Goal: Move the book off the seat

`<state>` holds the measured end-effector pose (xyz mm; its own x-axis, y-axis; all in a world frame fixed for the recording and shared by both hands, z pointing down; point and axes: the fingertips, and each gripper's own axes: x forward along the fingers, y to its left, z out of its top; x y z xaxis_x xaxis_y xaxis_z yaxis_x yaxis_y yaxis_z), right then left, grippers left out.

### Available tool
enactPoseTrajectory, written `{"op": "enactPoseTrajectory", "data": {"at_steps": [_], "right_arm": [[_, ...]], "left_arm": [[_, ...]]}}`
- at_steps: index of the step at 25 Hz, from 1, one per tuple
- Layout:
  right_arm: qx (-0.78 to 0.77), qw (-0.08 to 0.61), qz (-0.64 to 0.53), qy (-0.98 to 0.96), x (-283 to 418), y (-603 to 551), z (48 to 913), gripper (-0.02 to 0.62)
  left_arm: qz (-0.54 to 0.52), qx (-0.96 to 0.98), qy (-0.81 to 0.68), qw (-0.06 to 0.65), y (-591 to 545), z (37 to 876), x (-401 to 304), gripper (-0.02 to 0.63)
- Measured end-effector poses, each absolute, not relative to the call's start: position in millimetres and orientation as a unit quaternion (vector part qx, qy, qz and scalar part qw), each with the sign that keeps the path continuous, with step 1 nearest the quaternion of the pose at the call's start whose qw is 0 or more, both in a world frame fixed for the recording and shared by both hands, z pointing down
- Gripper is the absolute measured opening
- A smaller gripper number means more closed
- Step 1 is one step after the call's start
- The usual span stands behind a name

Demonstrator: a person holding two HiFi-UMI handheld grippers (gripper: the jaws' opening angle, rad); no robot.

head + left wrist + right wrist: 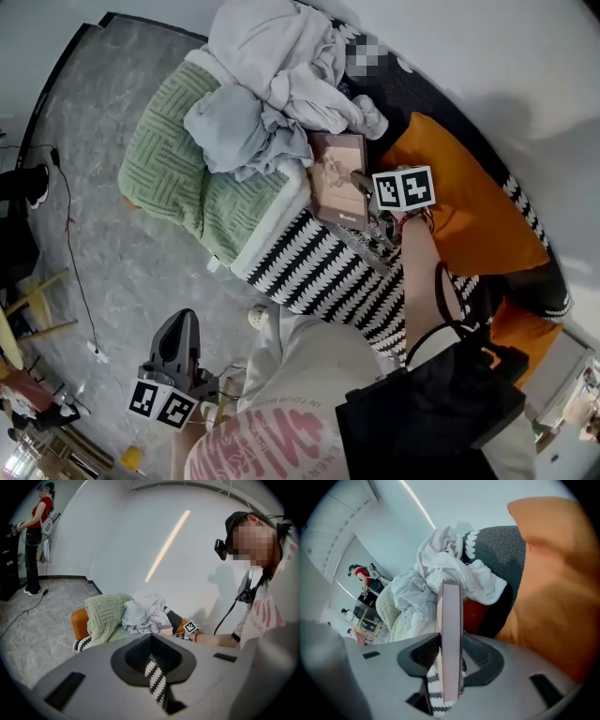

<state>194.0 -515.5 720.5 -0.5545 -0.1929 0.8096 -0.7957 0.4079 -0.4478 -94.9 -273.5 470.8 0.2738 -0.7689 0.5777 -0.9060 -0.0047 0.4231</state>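
Left hand-held gripper [154,667]: grey body fills the lower frame, jaws slightly apart, nothing between them, zigzag cloth showing through the gap. Beyond it is an orange seat [78,620] carrying a green knit blanket [105,616] and a heap of pale clothes [145,615]. Right hand-held gripper [188,630] sits just beside the heap. Person in white shirt [269,611] at right; another person [35,536] stands far left.

A living-room corner staged in a bare room: an orange-cushioned sofa [459,197] under a black-and-white zigzag throw [319,272], a green knitted blanket [173,164], crumpled pale clothes [272,66], grey marbled floor [112,272], plain white walls [117,536].
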Motion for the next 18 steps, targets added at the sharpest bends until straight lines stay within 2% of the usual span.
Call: {"op": "enactPoseTrajectory", "data": {"at_steps": [4,11,18], "right_arm": [[0.29,0.327,0.467,-0.769,180.3,-493.9,706.4,0.149],[0.338,0.341,0.431,-0.764,174.2,-483.2,690.3,0.141],[0.402,0.296,0.434,-0.75,194.2,-458.4,654.3,0.141]], "left_arm": [[0.068,0.708,-0.587,0.388,-268.7,470.4,-88.2,0.008],[0.048,0.732,-0.574,0.364,-251.8,457.5,-84.2,0.008],[0.018,0.729,-0.588,0.348,-217.1,443.7,-108.6,0.008]]}}
